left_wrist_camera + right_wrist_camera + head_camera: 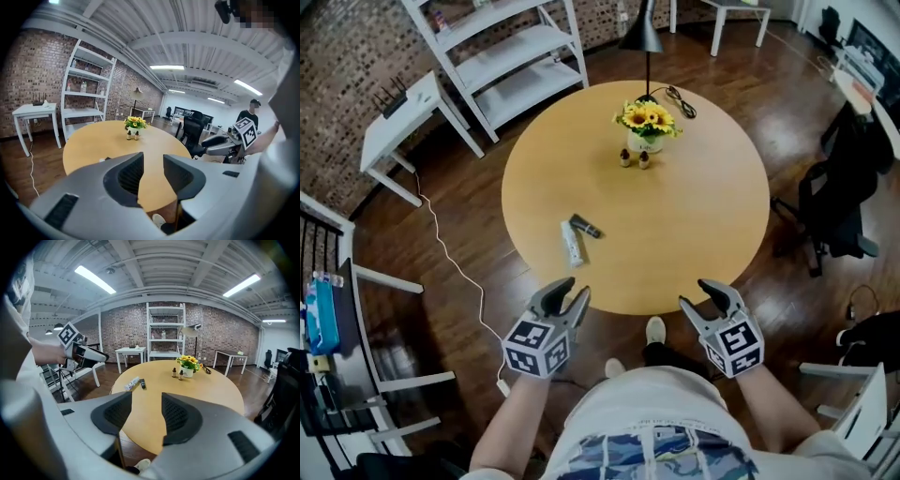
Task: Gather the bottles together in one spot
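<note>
dropper bottles (625, 157) stand beside the sunflower pot (645, 142) far across the tabletop (694, 225), and with the left tool (577, 287) and right tool (692, 292) both released and empty, a long reach could topple them.

**Cameras around the round table (694, 225)**

Head view looks steeply down from above the table's near edge. Both gripper views sit low, just off that edge, facing across it. All share tabletop, flower pot (645, 142), two small bottles (625, 157).
</note>
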The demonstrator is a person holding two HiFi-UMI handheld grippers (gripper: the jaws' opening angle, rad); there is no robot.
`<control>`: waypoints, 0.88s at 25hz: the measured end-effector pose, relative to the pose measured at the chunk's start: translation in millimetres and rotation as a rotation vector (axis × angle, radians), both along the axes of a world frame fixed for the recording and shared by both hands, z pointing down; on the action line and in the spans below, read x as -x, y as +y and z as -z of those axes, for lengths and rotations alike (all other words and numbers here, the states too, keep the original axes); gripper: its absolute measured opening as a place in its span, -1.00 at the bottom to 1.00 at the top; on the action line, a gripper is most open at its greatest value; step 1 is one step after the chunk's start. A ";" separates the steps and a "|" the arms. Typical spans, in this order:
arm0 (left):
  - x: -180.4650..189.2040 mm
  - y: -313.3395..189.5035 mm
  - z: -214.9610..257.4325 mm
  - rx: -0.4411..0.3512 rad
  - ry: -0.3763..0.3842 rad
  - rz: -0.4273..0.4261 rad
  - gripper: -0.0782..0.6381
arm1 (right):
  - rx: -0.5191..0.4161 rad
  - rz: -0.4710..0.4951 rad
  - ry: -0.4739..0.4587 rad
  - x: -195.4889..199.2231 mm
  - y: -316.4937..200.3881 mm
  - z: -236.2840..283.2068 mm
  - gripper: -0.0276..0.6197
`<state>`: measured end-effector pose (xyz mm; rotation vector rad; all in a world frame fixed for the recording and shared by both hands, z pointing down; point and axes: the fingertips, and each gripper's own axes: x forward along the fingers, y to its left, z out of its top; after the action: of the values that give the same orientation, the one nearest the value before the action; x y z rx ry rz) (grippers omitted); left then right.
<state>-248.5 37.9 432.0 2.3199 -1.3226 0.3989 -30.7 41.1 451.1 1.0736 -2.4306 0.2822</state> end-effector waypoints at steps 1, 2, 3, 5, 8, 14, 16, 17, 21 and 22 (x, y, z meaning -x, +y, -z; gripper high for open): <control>6.5 16.3 0.6 -0.002 0.006 0.005 -0.40 | -0.006 -0.003 0.006 6.3 9.1 2.8 -0.22; 11.5 32.0 1.0 -0.003 0.013 0.008 -0.40 | -0.011 -0.007 0.012 11.8 18.8 4.8 -0.22; 15.0 47.5 0.8 -0.003 0.020 0.006 -0.40 | -0.015 -0.013 0.017 16.3 29.1 6.3 -0.22; 18.2 76.7 -1.2 0.004 0.032 -0.007 -0.40 | -0.022 -0.025 0.026 22.9 50.2 8.3 -0.22; 18.8 113.0 -6.1 0.025 0.055 -0.037 -0.40 | -0.024 -0.047 0.038 29.4 80.0 7.9 -0.22; 27.3 144.8 -16.7 0.040 0.044 -0.056 -0.40 | -0.006 -0.074 0.059 34.8 116.2 2.3 -0.22; 31.7 148.0 -17.0 0.041 0.050 -0.053 -0.40 | -0.011 -0.076 0.061 38.7 119.8 5.2 -0.22; 33.5 148.2 -16.8 0.040 0.055 -0.051 -0.40 | -0.015 -0.076 0.061 40.2 120.1 6.9 -0.22; 37.0 140.3 -21.9 0.053 0.066 -0.042 -0.35 | -0.010 -0.073 0.057 41.8 118.1 6.8 -0.22; 38.2 136.4 -25.2 0.060 0.059 -0.039 -0.31 | -0.008 -0.073 0.055 41.9 116.9 6.6 -0.22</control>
<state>-286.7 174.3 457.2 2.2927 -1.2230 0.3741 -72.6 157.9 444.5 1.1599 -2.3490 0.2635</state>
